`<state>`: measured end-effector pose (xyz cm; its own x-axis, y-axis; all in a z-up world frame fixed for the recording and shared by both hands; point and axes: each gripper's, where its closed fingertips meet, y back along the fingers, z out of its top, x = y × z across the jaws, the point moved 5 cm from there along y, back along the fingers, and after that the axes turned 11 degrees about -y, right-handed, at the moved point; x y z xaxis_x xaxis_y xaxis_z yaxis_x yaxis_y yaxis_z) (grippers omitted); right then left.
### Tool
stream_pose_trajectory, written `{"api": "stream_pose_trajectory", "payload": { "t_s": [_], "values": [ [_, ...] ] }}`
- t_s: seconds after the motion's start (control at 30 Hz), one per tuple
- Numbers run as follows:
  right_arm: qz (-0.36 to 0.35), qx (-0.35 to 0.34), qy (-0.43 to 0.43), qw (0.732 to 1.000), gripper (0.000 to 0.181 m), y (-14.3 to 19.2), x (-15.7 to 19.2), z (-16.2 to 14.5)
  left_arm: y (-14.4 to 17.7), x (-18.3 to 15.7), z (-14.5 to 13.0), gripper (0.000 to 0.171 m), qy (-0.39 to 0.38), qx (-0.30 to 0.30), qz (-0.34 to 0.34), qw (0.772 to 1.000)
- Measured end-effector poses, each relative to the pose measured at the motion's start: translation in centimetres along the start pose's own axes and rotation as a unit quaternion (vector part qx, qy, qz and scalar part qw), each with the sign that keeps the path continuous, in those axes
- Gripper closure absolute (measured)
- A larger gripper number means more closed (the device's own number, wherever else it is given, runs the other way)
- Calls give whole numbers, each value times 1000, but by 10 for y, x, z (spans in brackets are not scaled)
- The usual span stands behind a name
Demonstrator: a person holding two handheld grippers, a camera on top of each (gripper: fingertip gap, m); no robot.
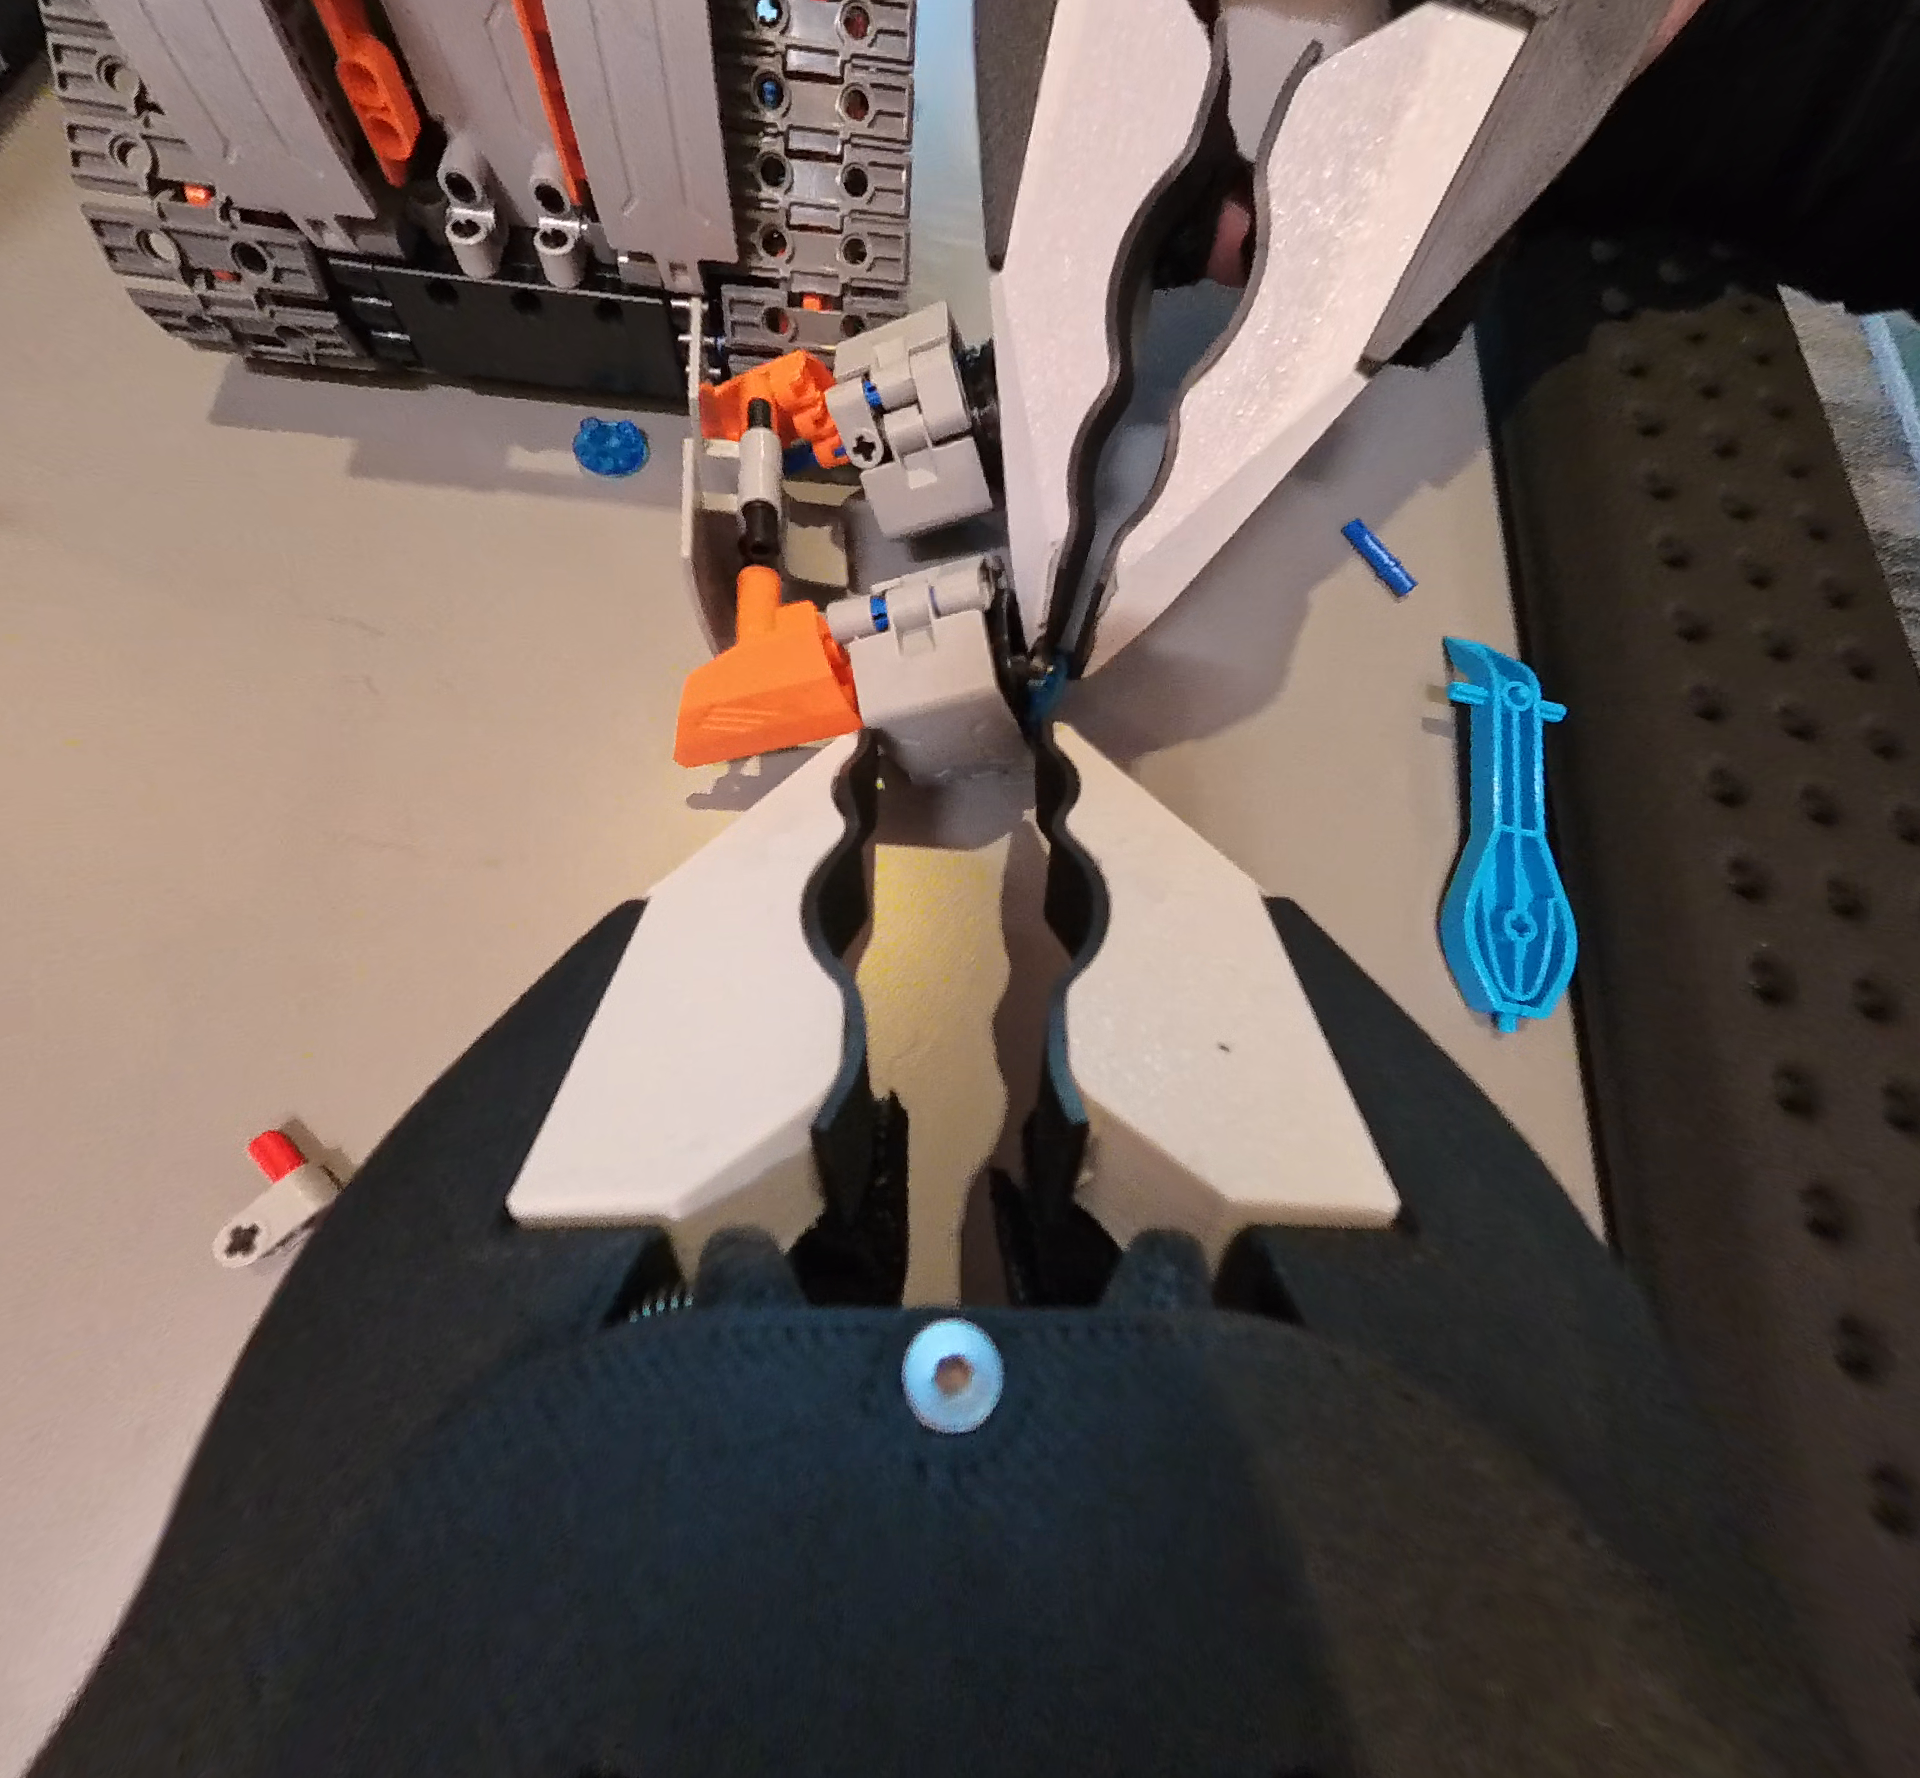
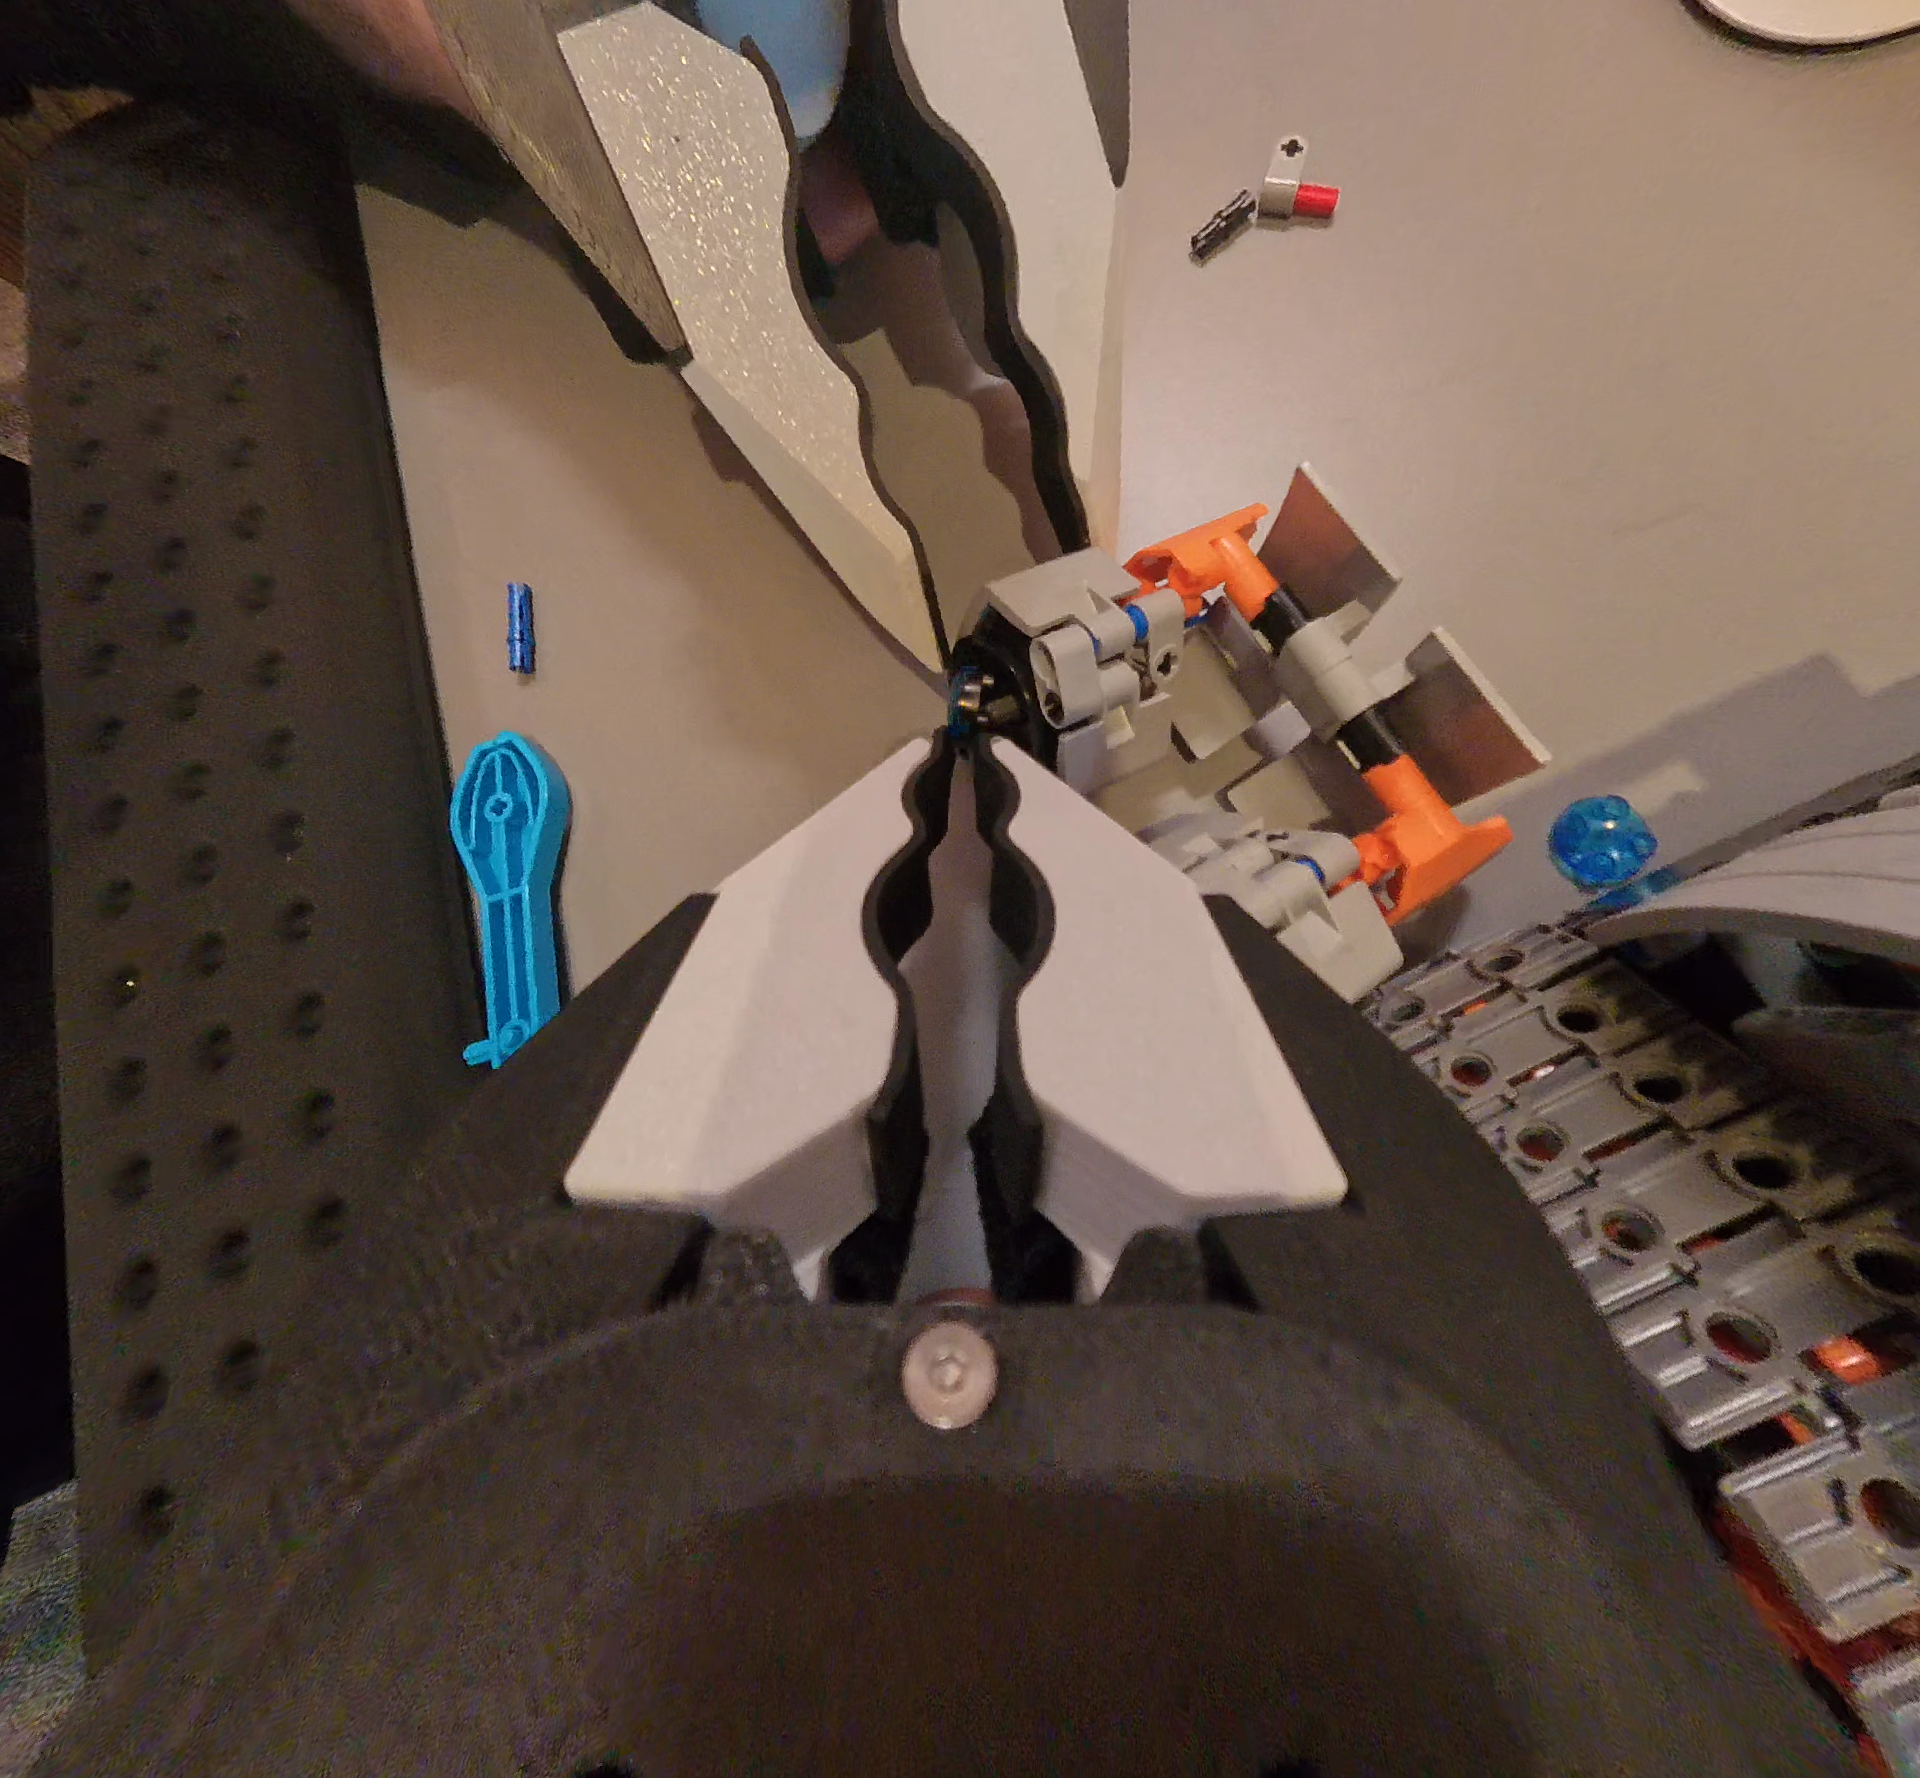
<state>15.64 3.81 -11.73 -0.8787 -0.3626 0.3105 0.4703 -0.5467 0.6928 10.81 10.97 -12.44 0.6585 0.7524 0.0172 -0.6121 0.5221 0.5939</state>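
A small grey-and-orange brick assembly (image 1: pixel 769 689) lies on the pale table, with an orange wedge and a black axle on it. My left gripper (image 1: pixel 951 762) is shut on its grey end block. My right gripper (image 2: pixel 961 757) comes in from the opposite side. It is shut on a small blue part (image 2: pixel 958 702) at the assembly's black round end (image 2: pixel 987 679). The two grippers' tips almost touch. The right gripper also shows in the left wrist view (image 1: pixel 1044 679), and the left gripper in the right wrist view (image 2: pixel 940 658).
A large tracked model (image 1: pixel 416 118) with grey panels and orange beams stands just behind the assembly. A loose blue pin (image 1: pixel 1377 556), a light-blue lever tool (image 1: pixel 1507 845), a clear blue round stud (image 1: pixel 611 447) and a grey connector with a red axle (image 1: pixel 281 1188) lie around. A black perforated mat (image 1: pixel 1714 793) borders the table. Left and right tips are no more than a few centimetres apart. About 11 cm separates my left fingertips from the clear blue round stud (image 1: pixel 611 447). The right camera catches it too, in the right wrist view (image 2: pixel 1607 845).
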Motion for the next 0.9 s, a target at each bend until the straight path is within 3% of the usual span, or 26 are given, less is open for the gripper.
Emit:
{"api": "stream_pose_trajectory", "payload": {
  "t_s": [0.2, 0.6, 0.9],
  "values": [
    [-1, -6, -7, 1000, 180, 7, -3, 0, -1, 2, 2, 133, -9, 11, 5, 1000],
    [-9, 4, -11, 1000, 180, 6, -7, -1, -8, 7, 6, 144, -3, 6, 1, 1000],
    [-30, 8, -23, 999, 179, 7, -8, -4, -10, 2, 9, 144, -40, 9, 44, 998]
  ]
}}
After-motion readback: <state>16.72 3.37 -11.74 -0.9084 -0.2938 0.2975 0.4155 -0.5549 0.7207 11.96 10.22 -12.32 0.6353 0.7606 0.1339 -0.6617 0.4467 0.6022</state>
